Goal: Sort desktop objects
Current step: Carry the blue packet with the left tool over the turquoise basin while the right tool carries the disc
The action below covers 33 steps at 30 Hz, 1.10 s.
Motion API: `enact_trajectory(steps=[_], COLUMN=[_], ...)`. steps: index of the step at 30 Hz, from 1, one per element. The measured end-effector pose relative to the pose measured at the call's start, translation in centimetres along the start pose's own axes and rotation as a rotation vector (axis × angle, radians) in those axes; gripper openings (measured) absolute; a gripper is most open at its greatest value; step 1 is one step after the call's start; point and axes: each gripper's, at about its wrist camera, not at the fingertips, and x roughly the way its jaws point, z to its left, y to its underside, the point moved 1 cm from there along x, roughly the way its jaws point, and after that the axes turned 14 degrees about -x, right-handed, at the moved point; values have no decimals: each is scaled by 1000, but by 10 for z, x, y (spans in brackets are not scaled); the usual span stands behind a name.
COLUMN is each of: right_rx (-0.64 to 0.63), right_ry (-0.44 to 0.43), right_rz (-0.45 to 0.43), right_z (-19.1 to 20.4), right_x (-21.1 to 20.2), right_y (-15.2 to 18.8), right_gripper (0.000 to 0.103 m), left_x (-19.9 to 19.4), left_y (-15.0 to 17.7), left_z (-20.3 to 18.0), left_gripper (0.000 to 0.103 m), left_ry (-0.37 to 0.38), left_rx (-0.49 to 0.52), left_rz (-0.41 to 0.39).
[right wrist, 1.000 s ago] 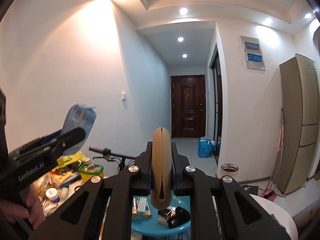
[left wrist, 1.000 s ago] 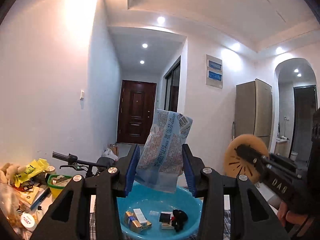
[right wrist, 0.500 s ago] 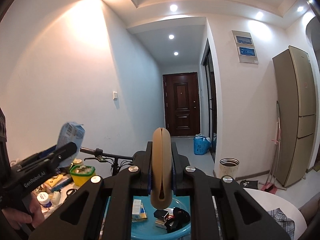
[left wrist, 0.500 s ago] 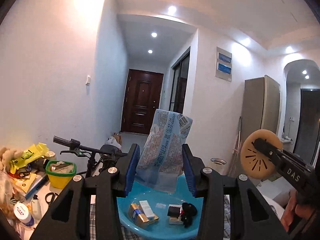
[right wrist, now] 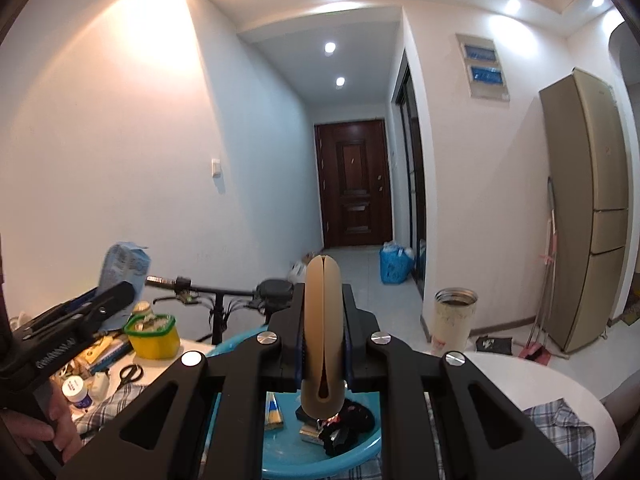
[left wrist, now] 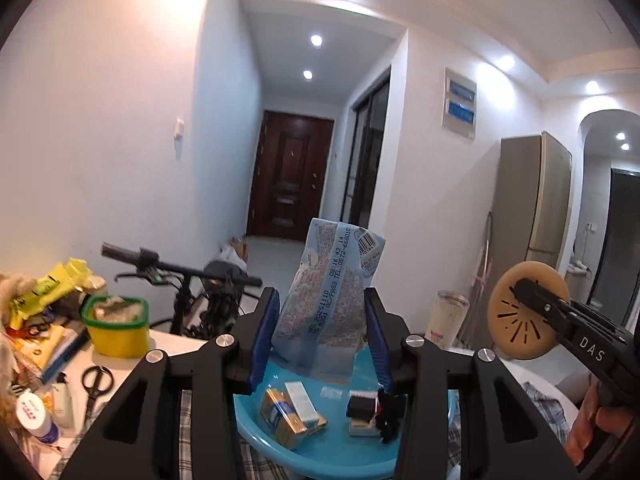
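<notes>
Item: left gripper (left wrist: 320,340), jaws clamped on a blue printed packet (left wrist: 328,304), held upright above the far rim of the blue basin (left wrist: 320,460).

Item: right gripper (right wrist: 323,344), jaws narrow, pinching a tan round disc (right wrist: 322,332) edge-on over the same basin; its slotted face shows in the left view.

Item: basin, near the desk's front edge, on checked cloth (right wrist: 560,420); holds small boxes (left wrist: 292,408) and a black bundle (right wrist: 348,420).

Item: clutter at the desk's left edge: yellow tub (left wrist: 116,328), scissors (left wrist: 95,380).

Step, as judged: carrying both items to the basin. Next move calls for lowering inside the rim, then opening each jaw.
</notes>
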Motion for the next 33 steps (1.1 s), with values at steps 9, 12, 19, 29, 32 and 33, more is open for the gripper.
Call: enact_trajectory(steps=[9, 12, 19, 29, 32, 33], right_rx=[-21, -16, 0, -36, -37, -38], right_ry=[-19, -29, -39, -49, -56, -58], right_rz=[133, 184, 272, 400, 417, 421], right_z=[1, -1, 0, 15, 18, 18], right_x=[46, 61, 82, 120, 124, 125], right_y=[33, 45, 68, 97, 101, 102], right_gripper=[13, 13, 13, 13, 13, 13], left_x=[67, 85, 107, 125, 129, 130], left_y=[41, 53, 70, 89, 92, 94], left_z=[19, 29, 46, 49, 51, 52], left_gripper=[44, 44, 44, 44, 44, 44], left_ry=[-48, -72, -111, -147, -149, -151], left_rx=[-19, -36, -58, -45, -54, -57], left_rz=[172, 220, 284, 366, 384, 392])
